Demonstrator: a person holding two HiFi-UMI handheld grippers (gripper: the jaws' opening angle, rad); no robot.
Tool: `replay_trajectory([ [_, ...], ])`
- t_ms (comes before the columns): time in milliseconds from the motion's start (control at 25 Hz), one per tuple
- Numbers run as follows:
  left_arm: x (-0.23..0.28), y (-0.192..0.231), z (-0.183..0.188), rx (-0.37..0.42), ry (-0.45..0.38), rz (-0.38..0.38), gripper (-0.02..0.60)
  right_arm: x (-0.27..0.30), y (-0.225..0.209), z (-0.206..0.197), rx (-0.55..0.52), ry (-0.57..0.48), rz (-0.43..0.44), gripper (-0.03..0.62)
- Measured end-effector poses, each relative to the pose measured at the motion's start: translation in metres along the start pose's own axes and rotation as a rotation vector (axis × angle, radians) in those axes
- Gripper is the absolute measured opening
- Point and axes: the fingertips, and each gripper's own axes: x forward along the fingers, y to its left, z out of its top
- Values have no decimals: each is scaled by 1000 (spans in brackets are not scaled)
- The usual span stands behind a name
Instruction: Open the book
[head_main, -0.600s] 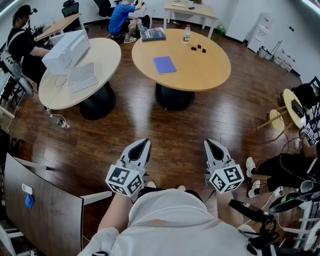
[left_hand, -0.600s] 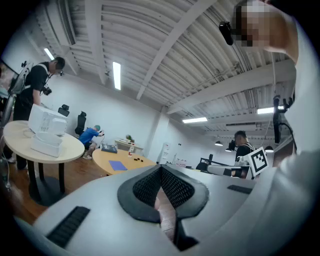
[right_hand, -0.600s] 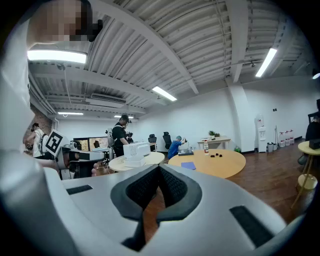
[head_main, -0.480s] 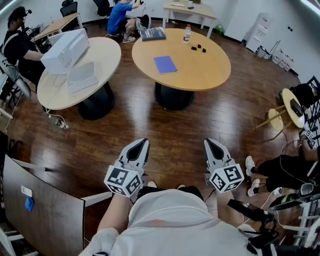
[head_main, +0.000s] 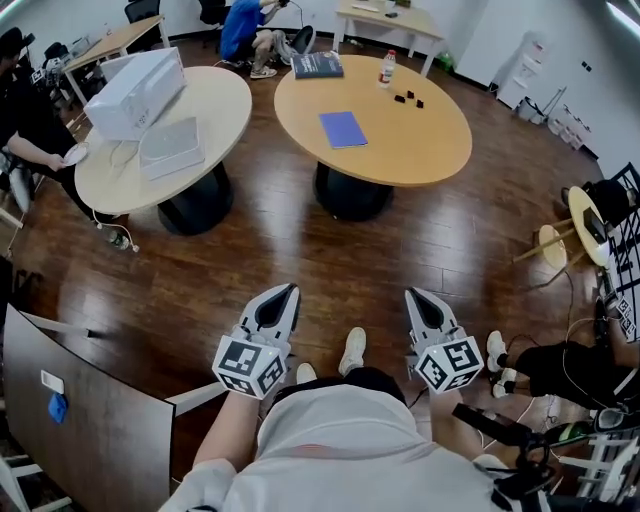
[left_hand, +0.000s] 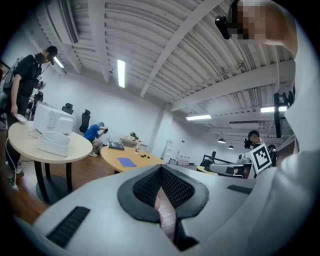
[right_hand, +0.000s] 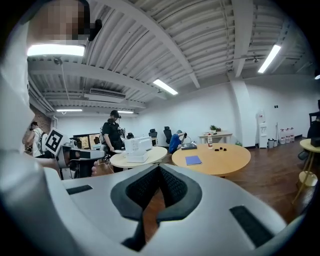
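Left gripper (head_main: 288, 290) and right gripper (head_main: 413, 294) were noted closed, empty; the blue book (head_main: 343, 129) was judged thin, light, best lifted at its cover edge.

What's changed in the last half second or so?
A white shoe now shows between left claw and right claw: the person is stepping toward the round table, which looks slightly nearer. Both claws stay shut and empty; the blue book stays closed on that table.

Blue book (head_main: 343, 129) — closed, flat
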Motion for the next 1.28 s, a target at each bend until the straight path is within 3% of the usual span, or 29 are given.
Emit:
replay_trajectory([
  [400, 32, 19, 2, 15, 2, 27, 11, 53, -25, -3, 31, -3, 71, -6],
  [960, 167, 2, 36, 76, -35, 87, 11, 106, -155, 27, 39, -48, 138, -6],
  [1280, 214, -2, 42, 88, -28, 159, 11, 114, -216, 23, 73, -44, 161, -6],
])
